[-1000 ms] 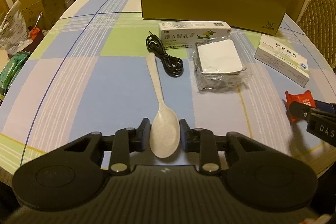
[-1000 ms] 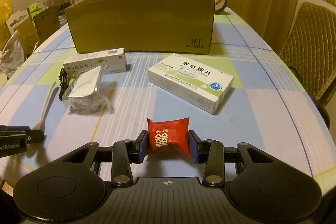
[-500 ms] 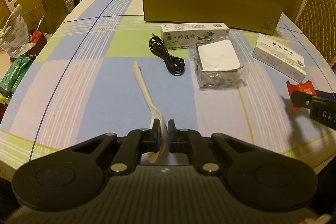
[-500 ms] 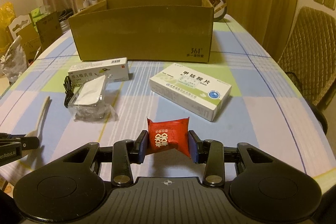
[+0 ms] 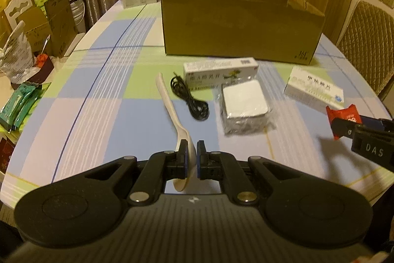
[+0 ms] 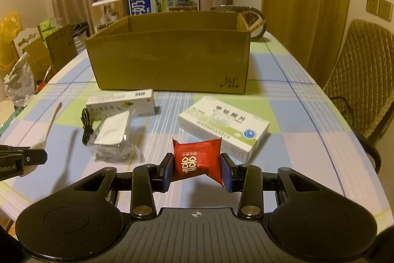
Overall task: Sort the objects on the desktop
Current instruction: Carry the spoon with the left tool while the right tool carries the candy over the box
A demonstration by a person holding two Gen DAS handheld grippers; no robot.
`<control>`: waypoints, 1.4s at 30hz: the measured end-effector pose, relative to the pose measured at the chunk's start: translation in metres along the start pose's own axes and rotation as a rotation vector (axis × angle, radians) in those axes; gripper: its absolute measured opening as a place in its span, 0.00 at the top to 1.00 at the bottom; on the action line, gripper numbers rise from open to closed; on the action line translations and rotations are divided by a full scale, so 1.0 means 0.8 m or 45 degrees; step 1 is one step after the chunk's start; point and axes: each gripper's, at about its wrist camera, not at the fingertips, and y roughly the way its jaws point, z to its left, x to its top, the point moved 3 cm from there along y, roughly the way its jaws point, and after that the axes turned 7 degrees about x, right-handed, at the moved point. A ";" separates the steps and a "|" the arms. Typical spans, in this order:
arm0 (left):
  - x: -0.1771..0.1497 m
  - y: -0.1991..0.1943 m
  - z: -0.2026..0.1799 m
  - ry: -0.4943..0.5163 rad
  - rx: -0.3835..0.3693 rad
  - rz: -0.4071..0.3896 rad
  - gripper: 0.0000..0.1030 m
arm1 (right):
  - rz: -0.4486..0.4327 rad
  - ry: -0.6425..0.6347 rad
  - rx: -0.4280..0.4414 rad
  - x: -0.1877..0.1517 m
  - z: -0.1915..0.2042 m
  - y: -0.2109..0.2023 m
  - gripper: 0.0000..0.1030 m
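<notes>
Since your left gripper [image 5: 191, 159] pinches the light, stiff spoon [image 5: 172, 112] at its slippery bowl and your right gripper [image 6: 196, 169] clamps the soft red packet [image 6: 197, 159], the spoon's far handle probably swings.

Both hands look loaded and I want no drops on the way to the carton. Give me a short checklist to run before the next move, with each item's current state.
1. Left tool clamped on the white spoon: ok, gripped at the bowl, handle sticking forward.
2. Right tool clamped on the red packet: ok.
3. Cardboard box open on top: ok.
4. Room inside the box: cannot tell, floor hidden.
5. Path over the medicine boxes, black cable and wrapped white item: ok, both loads are off the table.
</notes>
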 end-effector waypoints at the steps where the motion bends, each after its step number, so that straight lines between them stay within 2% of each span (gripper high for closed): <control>1: 0.003 -0.002 -0.001 0.001 -0.003 -0.006 0.97 | -0.006 0.000 0.001 0.002 0.000 -0.002 0.64; 18: 0.064 -0.035 -0.011 0.028 -0.046 -0.148 0.97 | -0.130 -0.024 0.014 0.048 -0.004 -0.020 0.66; 26: 0.107 -0.041 -0.027 0.074 -0.073 -0.224 0.97 | -0.217 -0.037 0.005 0.093 -0.018 -0.013 0.66; 35: 0.196 -0.023 -0.050 0.110 -0.124 -0.334 0.97 | -0.337 -0.058 0.017 0.189 -0.033 0.024 0.66; 42: 0.282 0.013 -0.072 0.122 -0.235 -0.373 0.97 | -0.358 -0.061 0.020 0.244 -0.046 0.066 0.66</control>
